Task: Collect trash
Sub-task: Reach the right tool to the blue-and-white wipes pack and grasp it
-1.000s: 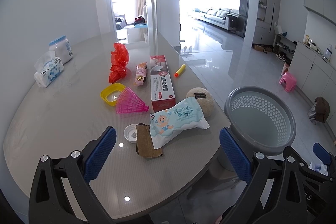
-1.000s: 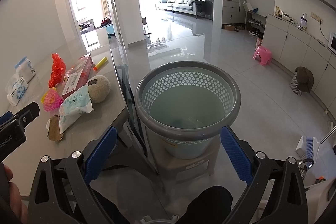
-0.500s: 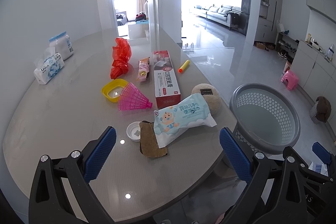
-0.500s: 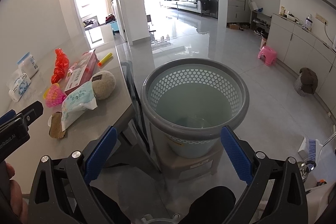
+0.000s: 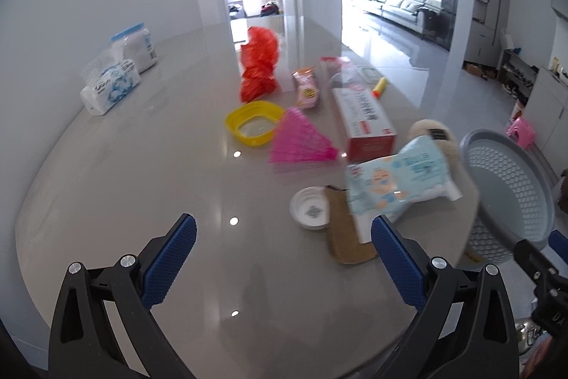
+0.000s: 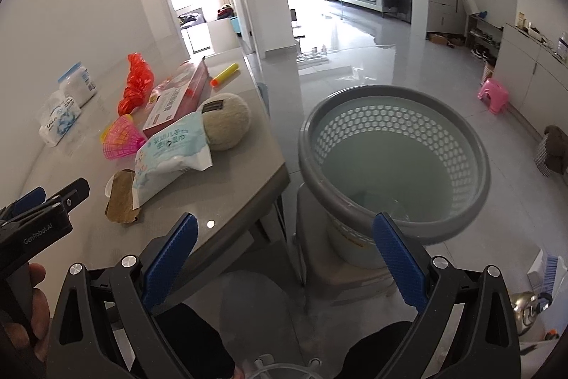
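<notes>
Trash lies on the grey table (image 5: 124, 166): a wet-wipes pack (image 5: 397, 180), brown paper (image 5: 346, 231), a white cap (image 5: 309, 212), a pink shuttlecock (image 5: 301, 142), a yellow lid (image 5: 254, 126), a red-white box (image 5: 364, 116), a red bag (image 5: 259, 64) and a beige ball (image 5: 431, 134). My left gripper (image 5: 284, 258) is open and empty above the table's near part, short of the cap. My right gripper (image 6: 284, 258) is open and empty, off the table edge beside the grey perforated bin (image 6: 394, 158). The wipes pack (image 6: 170, 151) and ball (image 6: 225, 121) also show there.
Tissue packs (image 5: 110, 86) and a white jar (image 5: 135, 47) stand at the table's far left. A pink snack packet (image 5: 308, 87) and a yellow foam dart (image 5: 380, 87) lie near the box. The bin sits on a stool (image 6: 355, 279) right of the table. A pink stool (image 6: 493, 95) stands beyond.
My left gripper has moved forward and swung left over the table, so the trash looks closer and further right. My right gripper has shifted left; the bin now sits right of centre.
</notes>
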Motion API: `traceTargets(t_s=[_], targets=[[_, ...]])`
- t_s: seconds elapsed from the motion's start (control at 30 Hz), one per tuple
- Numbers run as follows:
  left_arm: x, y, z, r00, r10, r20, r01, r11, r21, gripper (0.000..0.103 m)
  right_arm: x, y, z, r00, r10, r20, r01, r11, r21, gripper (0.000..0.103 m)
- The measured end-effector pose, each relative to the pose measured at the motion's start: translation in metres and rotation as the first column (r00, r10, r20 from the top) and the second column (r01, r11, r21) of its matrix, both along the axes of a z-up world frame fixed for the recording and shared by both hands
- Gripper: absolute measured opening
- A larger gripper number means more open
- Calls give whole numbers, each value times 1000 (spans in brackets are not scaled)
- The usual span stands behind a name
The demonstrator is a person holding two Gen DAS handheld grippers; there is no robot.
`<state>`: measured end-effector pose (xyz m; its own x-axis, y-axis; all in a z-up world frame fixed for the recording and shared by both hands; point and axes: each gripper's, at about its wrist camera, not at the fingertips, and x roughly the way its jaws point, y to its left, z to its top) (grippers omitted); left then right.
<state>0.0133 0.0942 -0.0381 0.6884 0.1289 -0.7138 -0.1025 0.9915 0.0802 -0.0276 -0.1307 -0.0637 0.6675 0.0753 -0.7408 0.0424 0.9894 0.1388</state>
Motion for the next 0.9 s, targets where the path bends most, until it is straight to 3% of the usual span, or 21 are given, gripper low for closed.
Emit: traceTargets(t_s=[0.37,0.9], targets=[[15,56,-14,995,93,-29,-94,995,-25,97,45,29,-14,997,71,-34,-71,997,8,94],[22,44,-22,995,77,-61,-78,997,-18,97,71,52,-17,991,129,-25,-129,992,18,94]])
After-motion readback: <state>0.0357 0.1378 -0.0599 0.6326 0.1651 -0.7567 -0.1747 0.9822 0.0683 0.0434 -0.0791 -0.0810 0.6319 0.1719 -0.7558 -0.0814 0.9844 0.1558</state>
